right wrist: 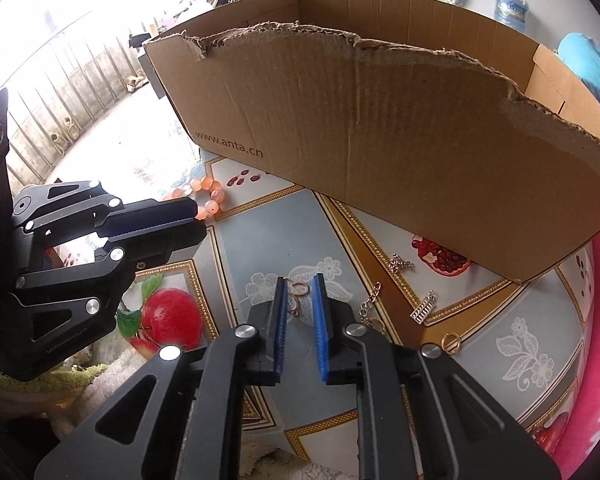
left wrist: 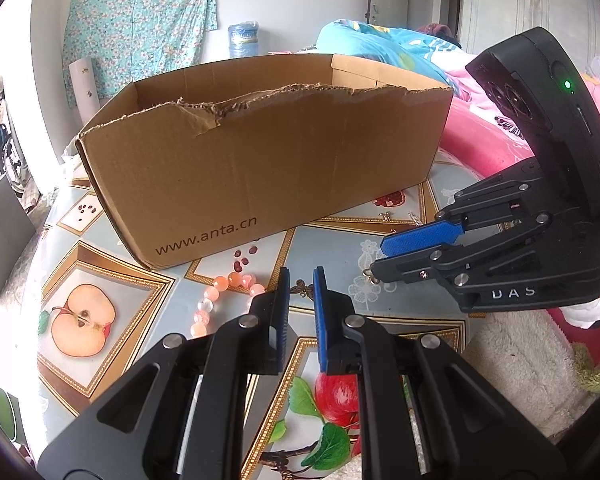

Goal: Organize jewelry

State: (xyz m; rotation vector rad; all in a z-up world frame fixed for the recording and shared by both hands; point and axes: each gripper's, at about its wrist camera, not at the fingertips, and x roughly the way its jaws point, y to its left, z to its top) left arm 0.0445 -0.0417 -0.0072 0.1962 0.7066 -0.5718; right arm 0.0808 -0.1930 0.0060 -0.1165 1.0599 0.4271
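On the fruit-print tablecloth [right wrist: 260,240], small gold ring earrings [right wrist: 298,294] are seen mid-frame between the slightly parted, unclamped right gripper [right wrist: 300,292] pads.

The cardboard box [left wrist: 260,152] is matt brown corrugated board, its torn top edge rough and fibrous. The tablecloth [left wrist: 340,248] over the table looks like glossy printed plastic, smooth. The bead bracelet [left wrist: 224,292], lower centre of the left view, is polished, translucent pink. The small earrings [right wrist: 296,294] and chain [right wrist: 370,304] are shiny gold-coloured metal. Both tongs, left [left wrist: 301,280] and right [right wrist: 300,286], are matt black plastic with ribbed blue pads [left wrist: 416,236] and bright metal pins.
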